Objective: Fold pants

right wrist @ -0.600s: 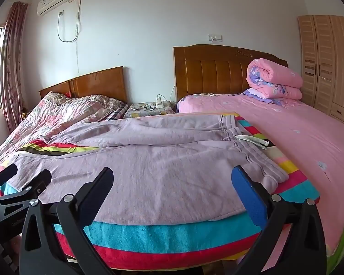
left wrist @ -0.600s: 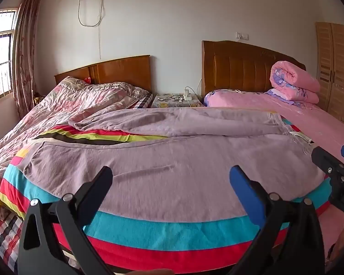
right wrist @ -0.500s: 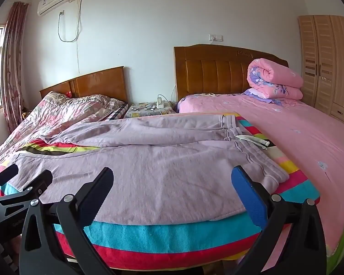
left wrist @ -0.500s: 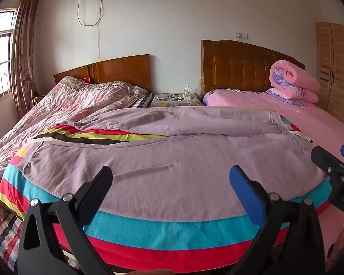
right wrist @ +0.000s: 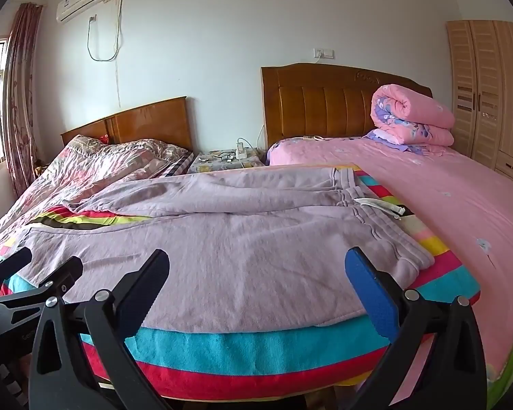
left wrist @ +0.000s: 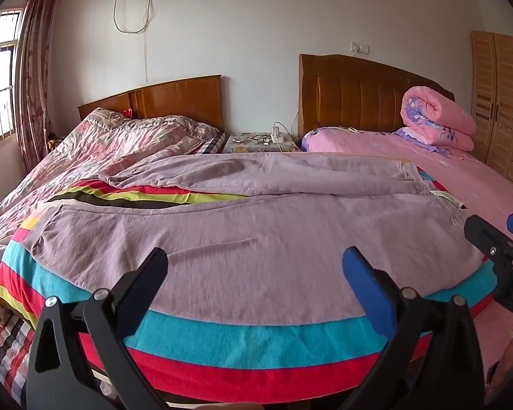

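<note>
I have both grippers wide open and empty, poised short of the bed's near edge. The pants (right wrist: 242,239) lie flat on the striped blanket (right wrist: 256,345), long axis running 9 to 3 across my view: waistband (right wrist: 386,225) toward 3, cuffs toward 9, 2 legs split into a V. From the right gripper (right wrist: 256,283) the waistband sits at 2 o'clock, so that hand is nearer it. From the left gripper (left wrist: 253,280) the near leg's hem lies toward 10, making it my pick for that end.
</note>
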The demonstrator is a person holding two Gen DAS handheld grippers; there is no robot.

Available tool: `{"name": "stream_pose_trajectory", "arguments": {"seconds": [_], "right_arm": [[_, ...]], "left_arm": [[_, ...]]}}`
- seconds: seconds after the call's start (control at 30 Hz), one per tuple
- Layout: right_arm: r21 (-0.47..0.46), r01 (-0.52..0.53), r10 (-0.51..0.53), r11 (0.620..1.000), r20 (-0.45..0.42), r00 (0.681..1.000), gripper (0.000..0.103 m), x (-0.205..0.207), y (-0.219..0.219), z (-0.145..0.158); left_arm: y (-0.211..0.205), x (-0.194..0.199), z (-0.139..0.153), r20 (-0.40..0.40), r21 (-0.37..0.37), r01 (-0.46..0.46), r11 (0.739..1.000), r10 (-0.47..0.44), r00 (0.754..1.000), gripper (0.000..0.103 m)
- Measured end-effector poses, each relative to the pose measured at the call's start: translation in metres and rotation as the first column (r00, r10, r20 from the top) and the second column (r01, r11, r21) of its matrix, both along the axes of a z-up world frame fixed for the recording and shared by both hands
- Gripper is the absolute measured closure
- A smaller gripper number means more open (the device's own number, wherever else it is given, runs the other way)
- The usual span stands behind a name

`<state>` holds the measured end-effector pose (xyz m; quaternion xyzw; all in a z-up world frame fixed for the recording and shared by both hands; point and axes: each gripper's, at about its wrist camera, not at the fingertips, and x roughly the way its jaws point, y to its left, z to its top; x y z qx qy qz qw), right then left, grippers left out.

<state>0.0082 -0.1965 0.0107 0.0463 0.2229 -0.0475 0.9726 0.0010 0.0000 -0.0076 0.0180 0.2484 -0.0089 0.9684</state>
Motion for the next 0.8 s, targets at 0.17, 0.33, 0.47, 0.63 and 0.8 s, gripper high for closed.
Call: {"name": "stream_pose_trajectory", "arguments": {"seconds": [0.17,0.33,0.47,0.63,0.8], "right_arm": [[0.003,-0.002,0.002,1.000,-0.001,1.000,0.004,0.0014,0.0001,0.0002],[0.009,-0.006,0.006,1.000,-0.006,1.000,0.004,-0.0014,-0.0045,-0.0035],[0.010,-0.007,0.007,1.000,-0.007,1.000,0.004,-0.0012,-0.0043,-0.0038],[0.017,-0.007,0.007,1.000,-0.010,1.000,0.004,-0.0009,-0.0044,-0.0059],[0.020,-0.008,0.008,1.000,-0.011,1.000,0.004,-0.0005,-0.0048,-0.0067]], "left_arm": [[0.0009,-0.0013,-0.0018,-0.008,-0.003,-0.002,1.000,0.002,1.000,0.001],[0.0009,0.0006,-0.0014,-0.018,-0.006,-0.001,1.000,0.001,1.000,0.001],[0.0014,0.0010,-0.0011,-0.021,-0.008,-0.002,1.000,0.002,1.000,0.001],[0.0018,0.0011,-0.0019,-0.024,-0.008,-0.002,1.000,0.002,1.000,0.001],[0.0019,0.0012,-0.0020,-0.024,-0.009,-0.002,1.000,0.002,1.000,0.001]]}}
